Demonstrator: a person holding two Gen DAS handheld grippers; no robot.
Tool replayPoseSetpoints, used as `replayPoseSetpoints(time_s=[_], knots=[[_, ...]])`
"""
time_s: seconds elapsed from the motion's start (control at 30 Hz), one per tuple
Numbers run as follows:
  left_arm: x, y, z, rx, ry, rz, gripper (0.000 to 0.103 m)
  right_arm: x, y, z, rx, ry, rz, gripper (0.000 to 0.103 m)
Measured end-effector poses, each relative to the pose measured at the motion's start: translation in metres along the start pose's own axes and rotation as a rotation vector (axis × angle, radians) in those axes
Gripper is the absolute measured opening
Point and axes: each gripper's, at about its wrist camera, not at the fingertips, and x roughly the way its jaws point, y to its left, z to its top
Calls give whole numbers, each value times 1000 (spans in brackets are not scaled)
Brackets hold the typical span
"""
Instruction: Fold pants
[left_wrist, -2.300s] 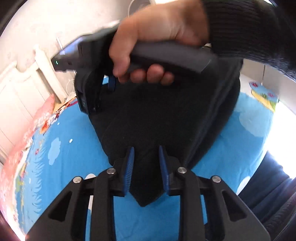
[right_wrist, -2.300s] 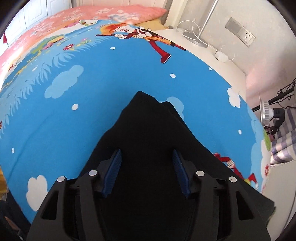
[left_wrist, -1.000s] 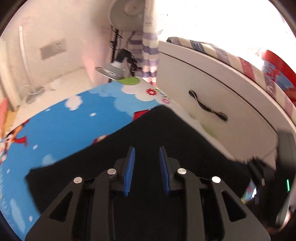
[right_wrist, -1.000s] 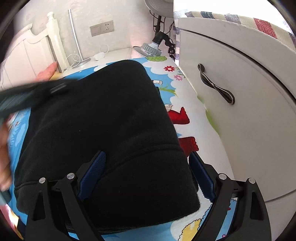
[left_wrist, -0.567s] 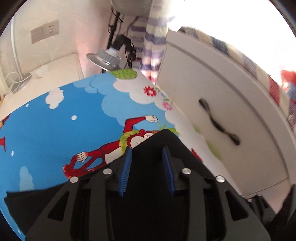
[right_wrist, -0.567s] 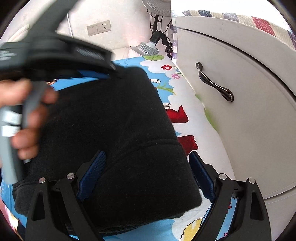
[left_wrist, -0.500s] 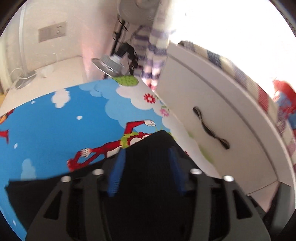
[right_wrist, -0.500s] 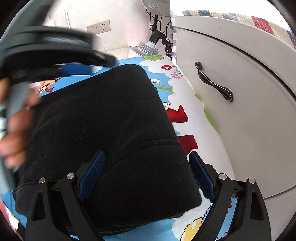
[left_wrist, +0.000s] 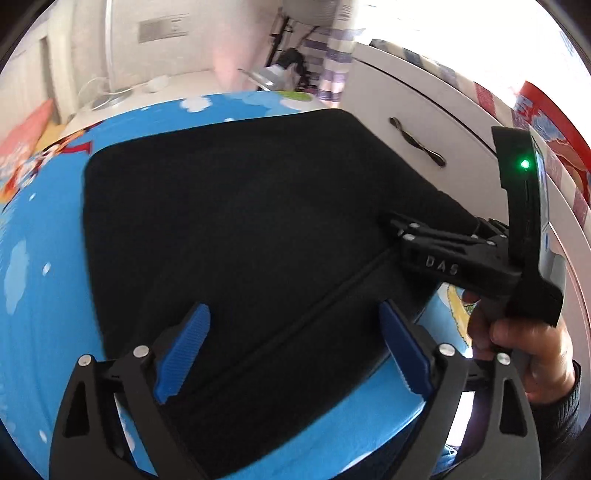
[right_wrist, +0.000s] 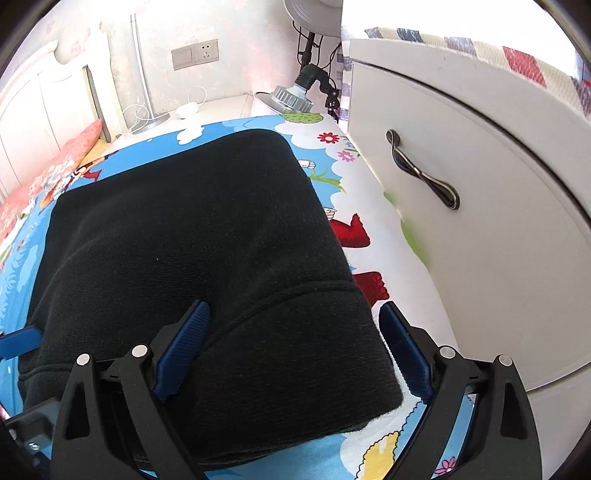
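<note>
A bed sheet (right_wrist: 155, 155) printed with blue sky, white clouds and red cartoon figures covers the surface, and the black pants (right_wrist: 192, 258) lie folded into a thick pad on it, filling the middle of both views. At 11 o'clock in the right wrist view stand a white headboard (right_wrist: 40, 110) and a pink pillow (right_wrist: 62, 162); at 12 o'clock a wall socket (right_wrist: 195, 53) sits above a pale side table (right_wrist: 207, 107) with white cables, and a clamp lamp (right_wrist: 291, 96) hangs just right of it. From 1 to 4 o'clock a white cabinet (right_wrist: 498, 221) with a dark handle (right_wrist: 421, 173) runs along the sheet's edge. The right gripper (right_wrist: 293, 354) stands spread, its blue pads either side of the folded edge nearest it, not pressing. The left gripper (left_wrist: 293, 354) is opening its jaws over the pants, cloth below and between them but not pinched. Only the left wrist view shows, at 3 to 4 o'clock, the right hand (left_wrist: 532, 354) gripping its tool's handle, a green light glowing on it, and a red object (left_wrist: 546, 122) at 2 o'clock. Only the right wrist view shows the headboard clearly.
</note>
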Motion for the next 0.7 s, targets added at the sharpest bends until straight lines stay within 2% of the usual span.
replayPoseSetpoints(time_s=[0.07,0.13,0.17,0.27,0.37,0.47,0.5,0.57,0.63,0.7], knots=[[-18,-2,-8,43,-73,59,101,-1,2,1,-8,-4,-11,88],[-34,-2,-15,70,-152,56,101,0,2,2,-6,-1,-16,88],[-40,-2,-18,77,-179,78,101,0,2,3,-7,1,-19,88],[-47,-2,-23,134,-237,213,101,-3,7,5,-27,-7,-54,89],[-51,4,-22,166,-259,301,101,-7,11,6,-35,-12,-86,89],[-59,14,-23,132,-285,299,101,-7,12,6,-16,-8,-122,94],[-61,17,-23,111,-282,312,101,-8,14,6,-10,-16,-144,98],[-60,22,-22,74,-261,314,99,-12,17,5,-19,-39,-165,98],[-56,24,-23,52,-251,338,92,-19,23,5,-60,-66,-191,98],[-51,26,-25,52,-229,323,80,-33,29,6,-73,-92,-199,98]])
